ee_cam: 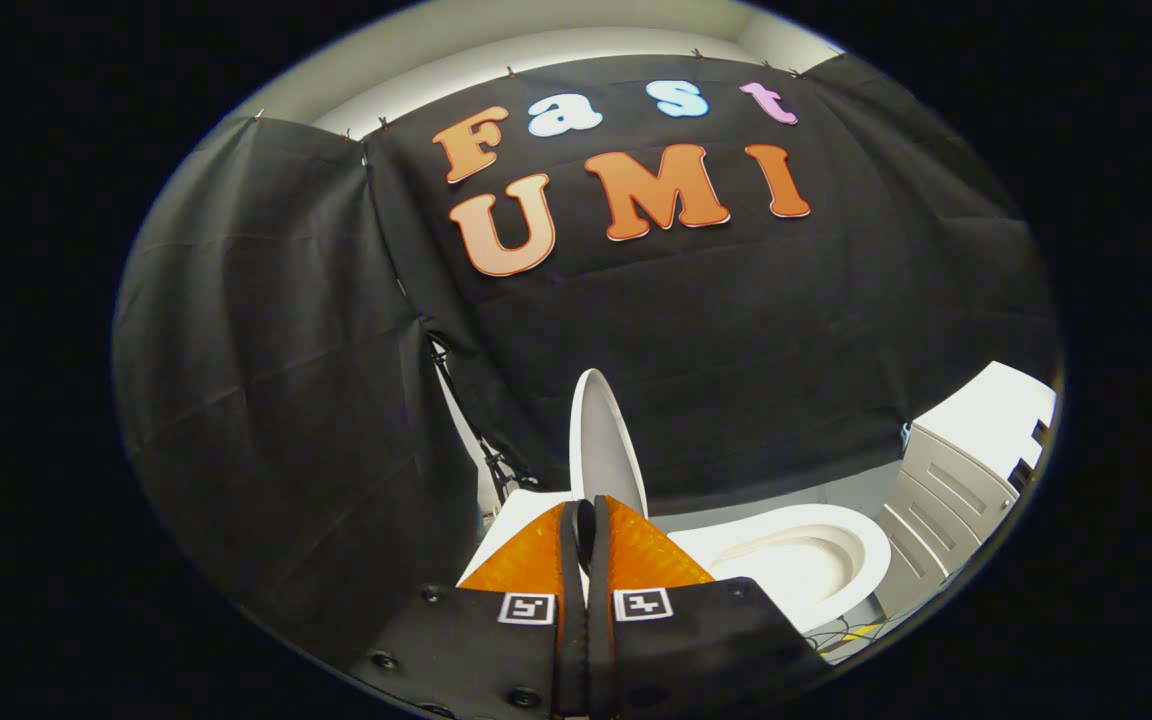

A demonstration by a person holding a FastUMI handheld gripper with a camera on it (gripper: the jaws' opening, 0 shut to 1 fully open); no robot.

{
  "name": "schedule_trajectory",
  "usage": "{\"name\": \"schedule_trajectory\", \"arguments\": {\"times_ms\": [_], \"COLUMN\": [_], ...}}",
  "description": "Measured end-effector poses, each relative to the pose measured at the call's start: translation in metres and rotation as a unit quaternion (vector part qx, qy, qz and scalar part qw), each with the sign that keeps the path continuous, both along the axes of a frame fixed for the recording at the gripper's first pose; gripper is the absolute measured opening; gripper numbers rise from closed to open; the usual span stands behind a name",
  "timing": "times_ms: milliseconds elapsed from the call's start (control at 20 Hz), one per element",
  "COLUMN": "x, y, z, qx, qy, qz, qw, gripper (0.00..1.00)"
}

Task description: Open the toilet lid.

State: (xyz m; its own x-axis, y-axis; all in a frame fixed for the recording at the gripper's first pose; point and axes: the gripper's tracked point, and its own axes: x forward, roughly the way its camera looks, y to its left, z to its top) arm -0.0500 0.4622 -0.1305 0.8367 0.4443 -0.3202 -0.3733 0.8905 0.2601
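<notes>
Already the toilet lid (pixel 604 440) stands upright just beyond the gripper (pixel 584 515), whose fingers lie pressed together holding nothing, so a nudge could tip it back onto the bowl (pixel 871 560).

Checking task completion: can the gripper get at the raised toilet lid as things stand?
Probably yes: the gripper, fingers closed together, sits right at the upright toilet lid, its edge just ahead of the tips, with nothing between them.
</notes>
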Motion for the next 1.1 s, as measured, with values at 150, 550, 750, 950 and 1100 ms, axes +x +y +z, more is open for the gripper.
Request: {"name": "schedule_trajectory", "arguments": {"times_ms": [150,550,750,950,1100], "x": [-0.005,-0.021,-0.025,-0.023,-0.025], "y": [0.025,0.058,0.066,0.053,0.045], "z": [0.001,-0.002,-0.004,0.012,0.023], "qx": [-0.016,-0.06,-0.102,-0.113,-0.096], "qy": [-0.006,-0.035,-0.054,-0.089,-0.085], "qz": [0.014,0.029,0.039,0.02,0.023], "qw": [1.0,0.997,0.992,0.989,0.991], "gripper": [0.08,0.08,0.17,0.38,0.6]}}
